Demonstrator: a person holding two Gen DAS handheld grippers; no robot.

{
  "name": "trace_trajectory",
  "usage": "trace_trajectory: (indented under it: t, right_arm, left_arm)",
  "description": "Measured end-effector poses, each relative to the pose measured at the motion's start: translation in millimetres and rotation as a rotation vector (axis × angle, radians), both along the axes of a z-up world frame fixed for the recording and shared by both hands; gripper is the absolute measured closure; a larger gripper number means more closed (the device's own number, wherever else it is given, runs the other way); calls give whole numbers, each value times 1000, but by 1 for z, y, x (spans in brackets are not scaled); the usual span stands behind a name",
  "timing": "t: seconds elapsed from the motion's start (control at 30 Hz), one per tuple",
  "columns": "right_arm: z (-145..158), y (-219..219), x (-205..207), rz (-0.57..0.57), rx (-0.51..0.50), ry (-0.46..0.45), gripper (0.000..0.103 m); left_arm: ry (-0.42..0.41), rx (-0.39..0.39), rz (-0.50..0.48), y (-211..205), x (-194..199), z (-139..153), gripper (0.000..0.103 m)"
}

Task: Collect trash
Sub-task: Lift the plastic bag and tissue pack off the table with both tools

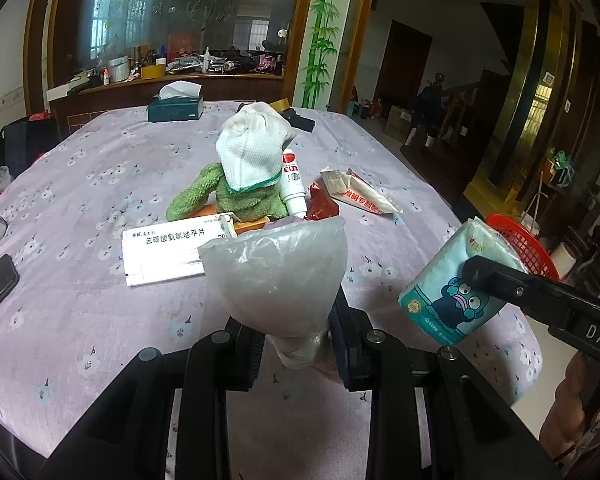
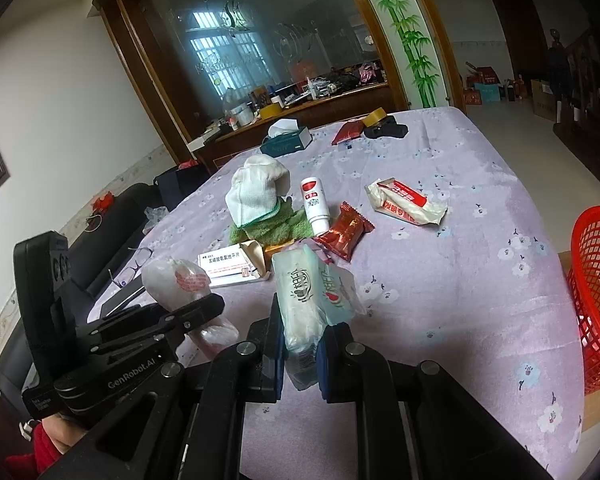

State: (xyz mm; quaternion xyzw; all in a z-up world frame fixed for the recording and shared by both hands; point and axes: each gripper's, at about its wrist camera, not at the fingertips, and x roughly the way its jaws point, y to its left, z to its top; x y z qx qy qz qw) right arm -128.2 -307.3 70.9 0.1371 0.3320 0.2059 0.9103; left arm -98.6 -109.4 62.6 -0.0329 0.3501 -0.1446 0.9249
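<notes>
A crumpled translucent plastic bag [image 1: 278, 280] is clamped near its bunched lower end by the left hand-held gripper [image 1: 296, 346], so that the loose upper part flares above the jaws; in the right wrist view the same bag [image 2: 180, 284] is seen raised just above the near left part of the table [image 2: 460, 280]. A soft tissue pack [image 2: 312, 300] is pinched at its near end by the right hand-held gripper [image 2: 302, 364], the jaws being drawn close together and the wrapper bulging between the pads; from the left wrist view the pack [image 1: 450, 280] is seen held up in front of the red basket [image 1: 528, 246]. Both pieces are judged to be held clear of the cloth so that they can be carried to the basket, which stands off the right edge of the table and is taken to be the trash receptacle. Further pieces are left in the middle of the table: a red snack wrapper [image 2: 344, 232], a torn white and red packet [image 2: 406, 202], a white tube [image 2: 314, 204], and a medicine box [image 2: 228, 266]. A green plush toy under a white cloth [image 2: 260, 196] sits just beyond them. The nearer load to the basket is judged to be the tissue pack.
</notes>
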Motion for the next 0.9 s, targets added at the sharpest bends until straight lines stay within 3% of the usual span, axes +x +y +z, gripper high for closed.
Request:
trace_trajectory:
  t: [0.9]
  right_arm:
    - [11, -8, -3, -42, 4, -17, 90]
  left_arm:
    - [-32, -5, -18, -3, -6, 14, 75]
